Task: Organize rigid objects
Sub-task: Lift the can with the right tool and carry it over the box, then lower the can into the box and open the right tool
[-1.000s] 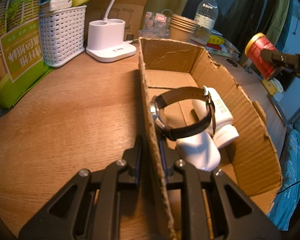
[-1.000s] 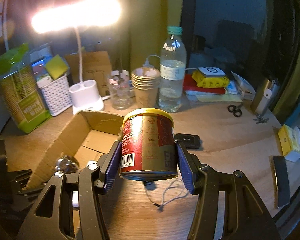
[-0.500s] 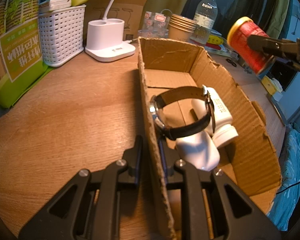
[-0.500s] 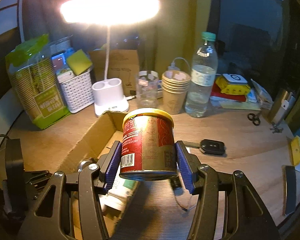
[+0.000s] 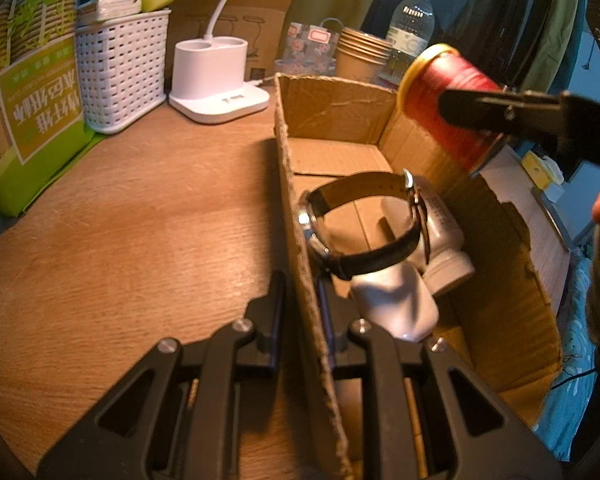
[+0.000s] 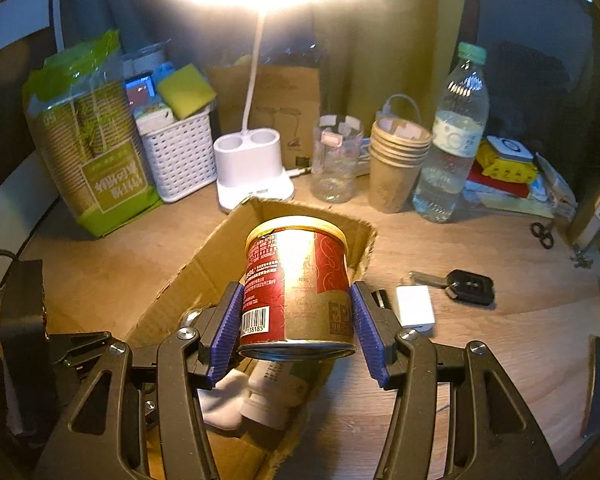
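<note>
My right gripper (image 6: pixel 296 330) is shut on a red can with a gold lid (image 6: pixel 298 280) and holds it above the open cardboard box (image 6: pixel 204 264). In the left wrist view the can (image 5: pixel 448 100) hangs over the box's far right wall. My left gripper (image 5: pixel 302 292) is shut on the box's near left wall (image 5: pixel 296 200). Inside the box lie a black-strapped watch (image 5: pixel 360 220), a white bottle (image 5: pixel 440 232) and a white rounded object (image 5: pixel 392 304).
On the wooden table stand a white basket (image 5: pixel 120 68), a white lamp base (image 5: pixel 216 76), paper cups (image 6: pixel 396 164), a water bottle (image 6: pixel 452 140) and a green cup pack (image 6: pixel 88 148). A car key (image 6: pixel 466 286), a white charger (image 6: pixel 416 306) and scissors (image 6: pixel 542 234) lie right of the box.
My right gripper has carried the red can leftward, from beside the box to above it. The left gripper has stayed clamped on the box wall.
</note>
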